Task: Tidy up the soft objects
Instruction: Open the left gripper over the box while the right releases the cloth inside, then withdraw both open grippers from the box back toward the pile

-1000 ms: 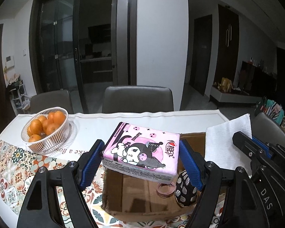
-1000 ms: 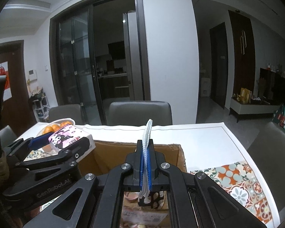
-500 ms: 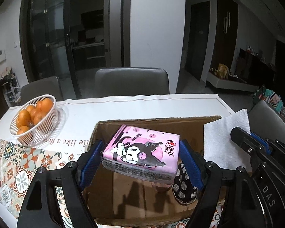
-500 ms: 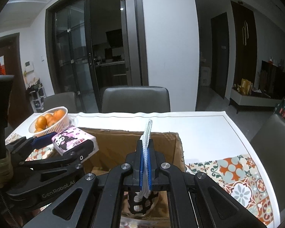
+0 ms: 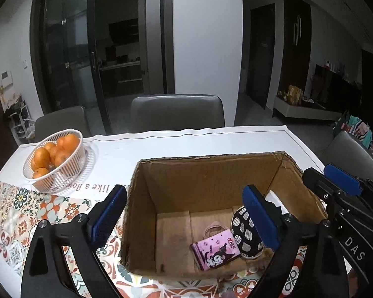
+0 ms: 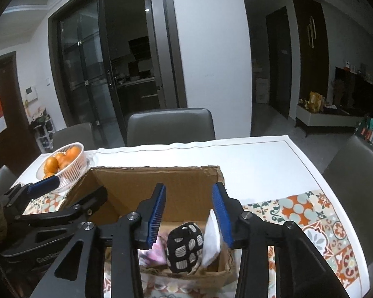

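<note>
Cardboard box (image 5: pixel 211 173): tissue pack (image 5: pixel 215 250) below left gripper (image 5: pixel 184 213)

Pink tissue pack (image 5: pixel 216 250), spotted pouch (image 5: pixel 246 233), white napkin (image 6: pixel 212 238) — inside cardboard box (image 5: pixel 211 173)

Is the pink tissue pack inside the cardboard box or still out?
Inside. The pink tissue pack lies tilted on the floor of the cardboard box, beside the black-and-white pouch; the left hand-held gripper stands open, empty.
</note>
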A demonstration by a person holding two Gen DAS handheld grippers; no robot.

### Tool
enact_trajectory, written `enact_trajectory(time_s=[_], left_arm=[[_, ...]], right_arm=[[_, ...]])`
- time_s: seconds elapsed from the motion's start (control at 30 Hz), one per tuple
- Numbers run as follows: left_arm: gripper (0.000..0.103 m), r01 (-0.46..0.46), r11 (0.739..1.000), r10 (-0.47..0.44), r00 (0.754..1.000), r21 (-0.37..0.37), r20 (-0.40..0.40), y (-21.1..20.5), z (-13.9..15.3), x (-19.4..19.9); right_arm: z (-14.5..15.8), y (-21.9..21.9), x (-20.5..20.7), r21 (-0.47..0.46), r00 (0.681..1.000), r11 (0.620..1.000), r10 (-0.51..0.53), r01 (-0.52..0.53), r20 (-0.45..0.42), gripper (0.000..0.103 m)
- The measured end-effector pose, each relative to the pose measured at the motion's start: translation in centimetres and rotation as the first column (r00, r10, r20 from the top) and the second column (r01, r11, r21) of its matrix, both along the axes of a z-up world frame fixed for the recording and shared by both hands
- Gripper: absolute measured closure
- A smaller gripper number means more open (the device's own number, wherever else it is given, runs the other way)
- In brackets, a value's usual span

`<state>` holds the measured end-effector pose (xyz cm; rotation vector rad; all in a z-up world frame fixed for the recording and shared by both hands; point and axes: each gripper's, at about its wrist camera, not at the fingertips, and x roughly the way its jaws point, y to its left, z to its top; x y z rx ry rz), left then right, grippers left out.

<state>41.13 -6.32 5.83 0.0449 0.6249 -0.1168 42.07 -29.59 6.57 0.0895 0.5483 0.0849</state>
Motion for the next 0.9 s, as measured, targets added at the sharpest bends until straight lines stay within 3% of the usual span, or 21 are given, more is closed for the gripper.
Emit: enact_trajectory(time_s=[0.5, 0.9], left_arm=[[0.001, -0.109, 0.993, 0.106, 0.99, 0.035, 0.092, 3.3, 2.4, -8.3], [0.0, -0.19, 0.981, 0.185, 0.978, 0.04, 0.097, 6.4, 2.0, -14.1]], right_arm=[[2.2, 0.6, -7.2, -0.047, 0.993, 0.994, -0.1, 0.102, 0.056, 0.028], [2.3, 2.6, -12.5, -0.035, 0.994, 0.996, -0.08, 0.083, 0.071, 0.025]])
